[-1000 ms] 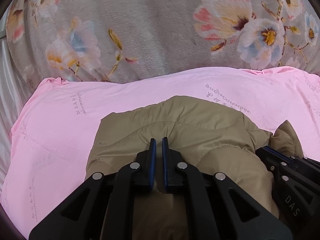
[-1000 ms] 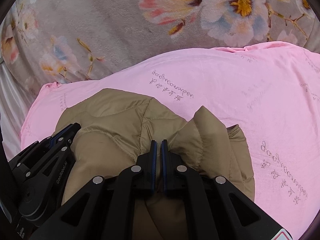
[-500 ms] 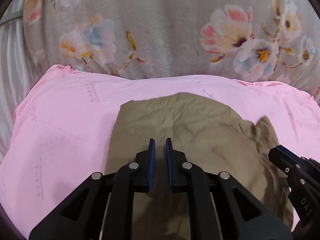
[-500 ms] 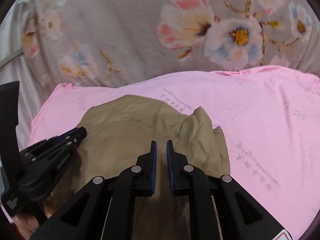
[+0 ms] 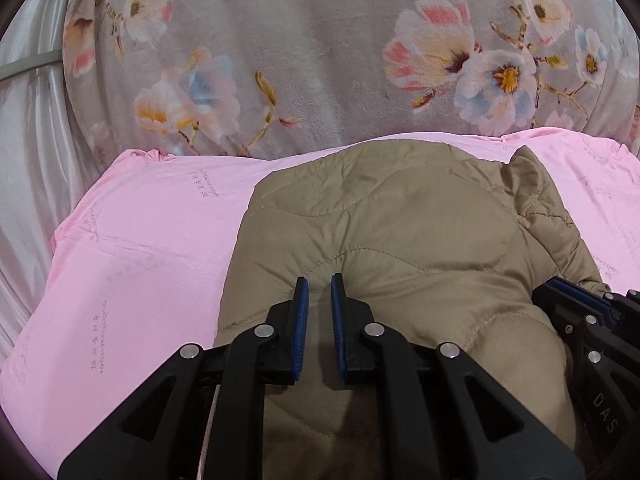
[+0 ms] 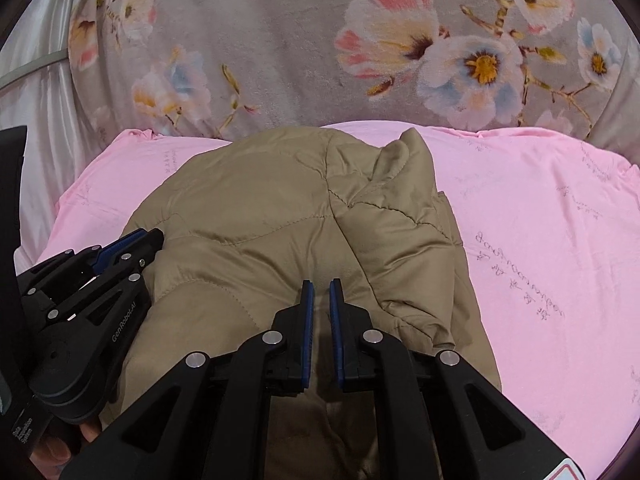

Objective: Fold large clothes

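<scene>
A tan quilted jacket [image 5: 392,232] lies folded into a bundle on a pink sheet [image 5: 136,264]; it also shows in the right wrist view [image 6: 280,216]. My left gripper [image 5: 319,284] sits over the jacket's near left part, jaws a narrow gap apart with jacket fabric between the blue pads. My right gripper [image 6: 321,286] sits over the near right part, jaws equally narrow on fabric. Each gripper shows in the other's view: the right one [image 5: 576,304] and the left one [image 6: 132,244]. A loose flap [image 6: 404,152] sticks up at the jacket's far right.
A grey floral blanket [image 5: 320,60] lies beyond the pink sheet [image 6: 540,220]. A white satin cloth [image 5: 28,152] and a grey cable [image 5: 28,66] are at the far left.
Both grippers carried the jacket's near edge forward, then settled lower. The jaws have widened slightly from fully pinched. The bundle now reaches nearly to the sheet's far edge.
</scene>
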`<state>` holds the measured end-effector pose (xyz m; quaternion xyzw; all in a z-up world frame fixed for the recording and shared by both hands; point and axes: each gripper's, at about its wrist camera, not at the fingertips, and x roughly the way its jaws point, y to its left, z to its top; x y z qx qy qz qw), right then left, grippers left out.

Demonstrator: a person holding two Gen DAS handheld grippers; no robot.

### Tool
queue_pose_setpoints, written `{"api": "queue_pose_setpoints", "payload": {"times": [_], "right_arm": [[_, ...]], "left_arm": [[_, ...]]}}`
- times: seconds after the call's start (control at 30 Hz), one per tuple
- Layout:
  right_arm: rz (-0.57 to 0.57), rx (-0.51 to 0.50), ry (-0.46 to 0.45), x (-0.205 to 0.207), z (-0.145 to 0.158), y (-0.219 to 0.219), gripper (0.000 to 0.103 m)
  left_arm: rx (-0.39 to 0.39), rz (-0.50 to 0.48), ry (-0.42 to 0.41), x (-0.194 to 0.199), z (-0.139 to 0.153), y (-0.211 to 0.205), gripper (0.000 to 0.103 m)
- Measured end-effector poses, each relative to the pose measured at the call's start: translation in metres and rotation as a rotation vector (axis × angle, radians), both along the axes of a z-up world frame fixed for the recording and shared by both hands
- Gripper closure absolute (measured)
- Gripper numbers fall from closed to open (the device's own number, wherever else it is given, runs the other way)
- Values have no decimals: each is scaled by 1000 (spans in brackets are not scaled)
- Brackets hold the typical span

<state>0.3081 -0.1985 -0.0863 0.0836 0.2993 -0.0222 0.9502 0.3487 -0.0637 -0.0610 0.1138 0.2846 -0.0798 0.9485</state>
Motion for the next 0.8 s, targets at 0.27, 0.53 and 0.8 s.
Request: {"api": "queue_pose_setpoints", "payload": {"times": [0.27, 0.53, 0.8], "right_arm": [[-7, -32, 10, 1, 0, 5, 95], [0, -10, 20, 3, -2, 1, 95], [3, -4, 24, 5, 0, 0, 95]], "left_arm": [[-4, 2, 17, 2, -4, 1, 93], [0, 4, 29, 5, -5, 0, 93], [2, 5, 30, 5, -5, -1, 93]]}}
